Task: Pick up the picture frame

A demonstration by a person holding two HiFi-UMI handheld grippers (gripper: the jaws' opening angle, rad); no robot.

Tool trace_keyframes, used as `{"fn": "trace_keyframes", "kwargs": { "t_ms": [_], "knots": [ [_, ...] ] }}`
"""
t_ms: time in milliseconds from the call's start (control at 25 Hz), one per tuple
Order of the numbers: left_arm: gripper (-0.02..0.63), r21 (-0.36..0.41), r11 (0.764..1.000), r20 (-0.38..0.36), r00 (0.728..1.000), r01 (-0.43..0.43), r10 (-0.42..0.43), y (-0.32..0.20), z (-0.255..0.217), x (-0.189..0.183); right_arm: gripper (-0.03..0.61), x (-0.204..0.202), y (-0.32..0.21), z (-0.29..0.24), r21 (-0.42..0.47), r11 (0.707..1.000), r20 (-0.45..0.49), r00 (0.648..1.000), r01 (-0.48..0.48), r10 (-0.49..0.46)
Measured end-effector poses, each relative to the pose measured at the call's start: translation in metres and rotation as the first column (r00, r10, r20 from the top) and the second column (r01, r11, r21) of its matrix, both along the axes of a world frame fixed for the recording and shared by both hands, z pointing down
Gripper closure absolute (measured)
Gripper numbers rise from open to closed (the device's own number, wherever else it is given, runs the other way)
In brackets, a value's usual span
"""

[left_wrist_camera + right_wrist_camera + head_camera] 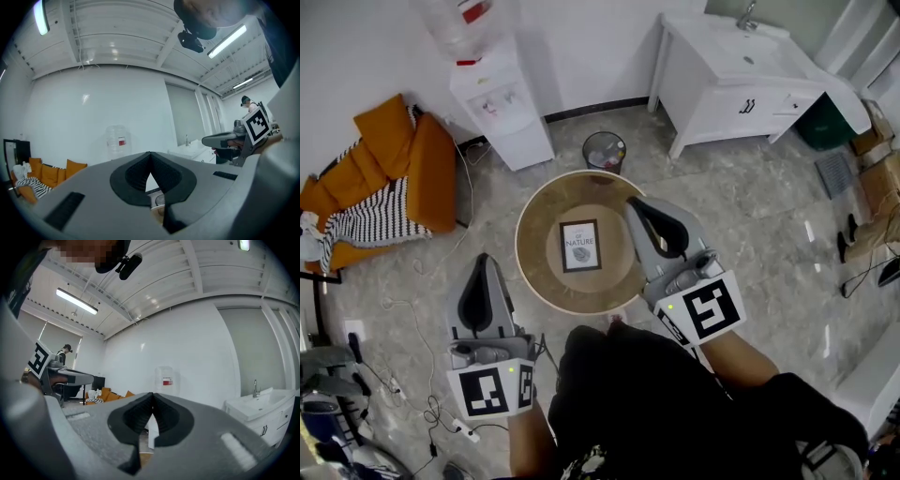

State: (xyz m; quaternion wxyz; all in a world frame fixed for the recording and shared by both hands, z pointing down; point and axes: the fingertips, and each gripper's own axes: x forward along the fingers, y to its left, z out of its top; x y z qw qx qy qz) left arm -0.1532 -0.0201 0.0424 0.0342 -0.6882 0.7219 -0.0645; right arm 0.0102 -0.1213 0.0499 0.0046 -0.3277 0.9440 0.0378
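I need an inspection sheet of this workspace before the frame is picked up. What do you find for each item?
Surface: round table, tan top.
Job's things: picture frame lies flat at the table's centre, untouched.
Clutter: nothing seen on the table.
Grippers: left gripper shut, empty, beside the table's near left; right gripper shut, empty, above the table's right edge.
Cables: cables and a power strip on the floor, left side.
Surroundings: water dispenser, waste bin, white sink cabinet, orange sofa.

Dark-edged picture frame [580,246], flat on round table [534,272]
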Motion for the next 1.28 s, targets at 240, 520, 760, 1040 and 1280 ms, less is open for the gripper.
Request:
{"fn": "trace_keyframes", "kwargs": {
  "t_ms": [240,520,760,1040,1280],
  "knots": [
    [0.617,-0.018,1.0,-0.006,1.0,0.018,-0.018,-0.01,0.008,-0.011,0.582,-0.015,-0.011,0.014,-0.025,0.999,-0.028,0.999,0.029,-0.03],
    [0.617,-0.035,0.999,-0.028,0.999,-0.017,0.016,-0.028,0.023,-0.026,0.582,-0.029,-0.02,0.023,-0.031,1.0,-0.06,0.998,0.003,-0.005],
    [0.617,-0.044,0.998,-0.037,0.998,-0.048,0.047,-0.049,0.022,-0.04,0.583,-0.04,-0.035,0.023,-0.05,0.998,-0.059,0.998,-0.034,0.031],
    [0.617,-0.032,0.994,-0.012,0.995,-0.101,0.101,-0.072,0.014,-0.051,0.581,-0.05,-0.046,0.019,-0.049,0.996,-0.055,0.996,-0.08,0.077],
    [0.617,-0.018,0.989,0.012,0.989,-0.146,0.146,-0.088,0.005,-0.062,0.582,-0.057,-0.054,0.011,-0.037,0.991,-0.041,0.992,-0.125,0.123]
  ]
}}
